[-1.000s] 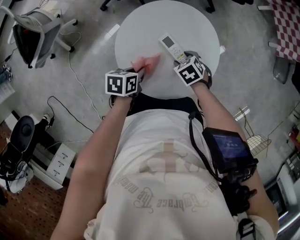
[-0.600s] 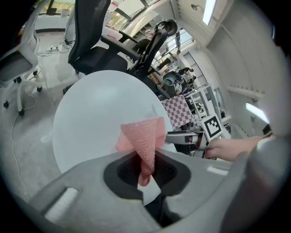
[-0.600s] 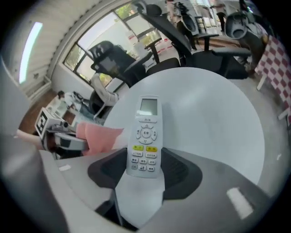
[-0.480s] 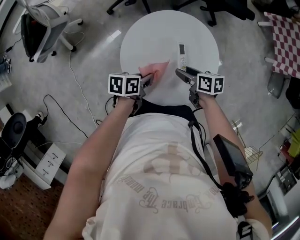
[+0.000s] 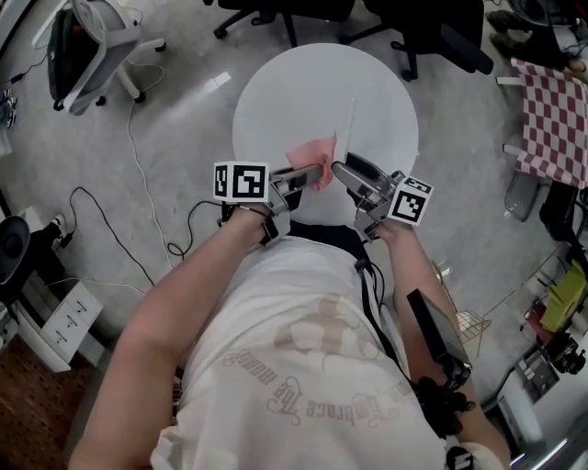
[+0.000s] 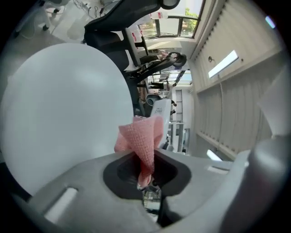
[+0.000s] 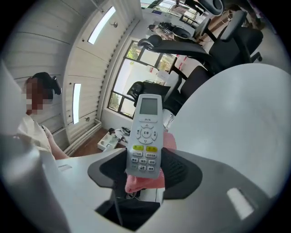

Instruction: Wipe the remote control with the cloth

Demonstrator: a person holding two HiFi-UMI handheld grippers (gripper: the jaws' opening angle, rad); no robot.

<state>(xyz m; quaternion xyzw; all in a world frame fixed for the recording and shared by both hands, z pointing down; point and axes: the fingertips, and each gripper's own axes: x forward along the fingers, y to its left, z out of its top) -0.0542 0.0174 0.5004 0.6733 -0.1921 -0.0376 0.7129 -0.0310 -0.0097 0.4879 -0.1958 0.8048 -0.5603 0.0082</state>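
Note:
My right gripper [image 5: 339,171] [image 7: 143,169] is shut on the lower end of a white remote control [image 7: 145,135], which stands upright with its buttons and screen facing the camera. In the head view the remote is edge-on and hard to make out. My left gripper [image 5: 312,173] [image 6: 145,159] is shut on a pink cloth [image 5: 317,151] [image 6: 140,139] that sticks up from its jaws in a bunch. The cloth [image 7: 169,141] lies right behind the remote. Both grippers hang close together over the near edge of the round white table [image 5: 276,101]. The remote [image 6: 159,108] shows just beyond the cloth.
Black office chairs [image 5: 413,27] stand beyond the table, and a white chair [image 5: 87,37] at the far left. Cables [image 5: 138,229] run over the floor on the left. A checked cloth [image 5: 551,110] is at the right. A person [image 7: 34,118] sits by the window.
Both grippers have risen from the table and drawn together. The remote, which lay flat on the table, is now lifted upright; the cloth has come up with the left gripper.

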